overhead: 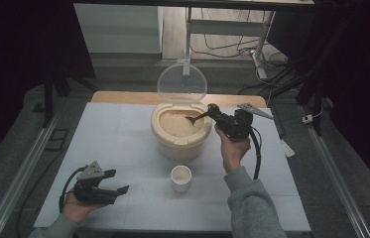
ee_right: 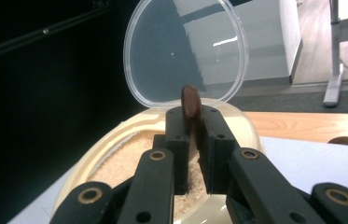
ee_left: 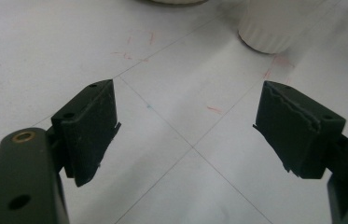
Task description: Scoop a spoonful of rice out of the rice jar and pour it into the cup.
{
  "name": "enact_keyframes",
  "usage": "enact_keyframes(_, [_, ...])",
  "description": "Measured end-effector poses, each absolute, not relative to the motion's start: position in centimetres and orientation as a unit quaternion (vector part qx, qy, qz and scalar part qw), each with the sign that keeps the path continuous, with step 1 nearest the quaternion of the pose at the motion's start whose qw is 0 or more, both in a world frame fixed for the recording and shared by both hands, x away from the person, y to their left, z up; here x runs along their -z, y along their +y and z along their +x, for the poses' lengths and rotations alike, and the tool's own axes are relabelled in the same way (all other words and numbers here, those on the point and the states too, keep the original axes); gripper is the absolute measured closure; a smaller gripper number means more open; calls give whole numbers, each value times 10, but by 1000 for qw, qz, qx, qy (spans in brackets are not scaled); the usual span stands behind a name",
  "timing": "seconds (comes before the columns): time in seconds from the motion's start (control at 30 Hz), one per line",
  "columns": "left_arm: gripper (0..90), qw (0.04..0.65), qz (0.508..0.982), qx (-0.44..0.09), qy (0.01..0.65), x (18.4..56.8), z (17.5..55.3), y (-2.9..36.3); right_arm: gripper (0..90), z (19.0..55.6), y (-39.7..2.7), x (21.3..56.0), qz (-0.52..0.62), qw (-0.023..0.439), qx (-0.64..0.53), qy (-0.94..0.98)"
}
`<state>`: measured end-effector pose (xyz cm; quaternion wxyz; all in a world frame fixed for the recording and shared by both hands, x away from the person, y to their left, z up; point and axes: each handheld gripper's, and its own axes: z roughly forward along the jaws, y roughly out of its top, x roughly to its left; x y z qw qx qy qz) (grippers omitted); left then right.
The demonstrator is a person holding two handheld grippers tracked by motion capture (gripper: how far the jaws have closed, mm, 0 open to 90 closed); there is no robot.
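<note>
A cream rice container [overhead: 180, 141] stands mid-table, its clear lid [overhead: 182, 83] tipped up behind it. Pale rice [overhead: 177, 121] fills it. My right gripper [overhead: 215, 114] is shut on a dark brown spoon [overhead: 196, 117], whose bowl reaches down into the rice. In the right gripper view the spoon's handle end [ee_right: 191, 102] pokes up between the closed jaws, with the lid [ee_right: 185, 51] beyond. A small white ribbed cup [overhead: 181, 178] sits in front of the container. My left gripper [overhead: 118, 182] rests open at the near left, with nothing between its fingers [ee_left: 92, 128]; the cup [ee_left: 274, 28] lies ahead of it.
The white table mat [overhead: 113, 144] has faint grid lines and red marks [ee_left: 213, 109]. A wooden table edge [overhead: 123, 96] shows behind it. Metal rails [overhead: 24, 163] run along both sides, and cables [overhead: 232, 47] lie on the floor beyond.
</note>
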<state>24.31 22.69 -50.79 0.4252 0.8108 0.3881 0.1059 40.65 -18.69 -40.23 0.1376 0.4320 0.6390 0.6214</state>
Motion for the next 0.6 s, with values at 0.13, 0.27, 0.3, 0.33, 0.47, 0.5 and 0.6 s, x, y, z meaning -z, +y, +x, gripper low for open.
enact_keyframes(0.13, [204,425,811,-107,387,507,242,227,819,408,-187,403,446,119,-629,626])
enact_keyframes(0.27, [205,426,810,-106,388,508,243,227,819,410,-189,406,459,100,-633,615])
enact_keyframes(0.3, [205,426,811,-106,388,508,243,228,819,411,-190,407,465,92,-635,610])
enact_keyframes(0.33, [205,426,811,-106,388,508,243,228,819,412,-191,408,469,86,-637,605])
enact_keyframes(0.47, [205,426,811,-105,387,508,243,228,819,413,-193,410,479,76,-639,597])
enact_keyframes(0.5, [205,425,812,-105,387,508,243,227,819,412,-194,410,480,75,-639,596])
enact_keyframes(0.6, [205,426,812,-106,386,508,243,227,820,413,-195,411,489,69,-641,587])
